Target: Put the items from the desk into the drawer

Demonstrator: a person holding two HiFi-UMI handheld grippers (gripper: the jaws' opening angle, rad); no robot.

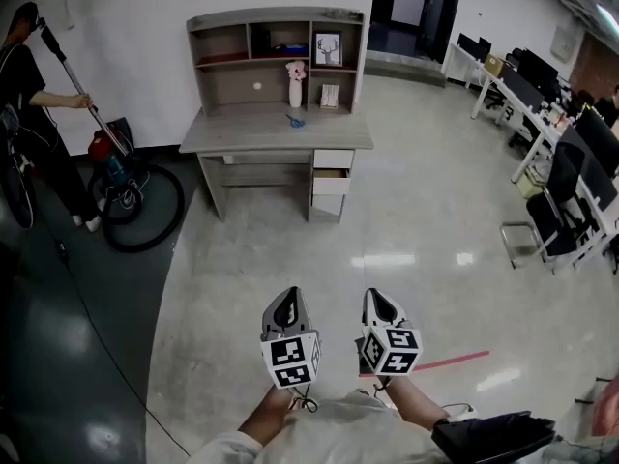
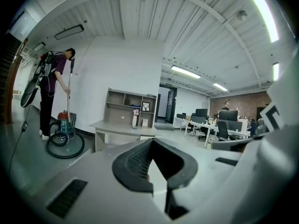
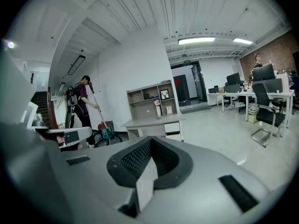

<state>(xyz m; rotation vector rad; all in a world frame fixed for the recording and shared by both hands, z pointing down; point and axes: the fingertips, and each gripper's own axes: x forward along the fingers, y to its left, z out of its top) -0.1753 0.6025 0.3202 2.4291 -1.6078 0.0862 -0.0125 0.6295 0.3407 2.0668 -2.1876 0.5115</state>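
A grey desk (image 1: 276, 133) with a shelf hutch stands far ahead against the white wall. On its top are a white vase with a pink flower (image 1: 295, 85), a small blue item (image 1: 295, 121) and a small card (image 1: 330, 95). A framed picture (image 1: 328, 48) sits in the hutch. The drawer stack (image 1: 332, 182) at the desk's right has one drawer pulled out a little. My left gripper (image 1: 287, 303) and right gripper (image 1: 377, 303) are held close to the body, far from the desk. Both are shut with nothing in them; the tips meet in the left gripper view (image 2: 152, 141) and the right gripper view (image 3: 150, 140).
A person (image 1: 29, 75) works a vacuum cleaner (image 1: 114, 167) left of the desk, its hose looped on the floor. Office desks and chairs (image 1: 556, 211) line the right side. A red tape line (image 1: 455, 361) marks the shiny floor near my right gripper.
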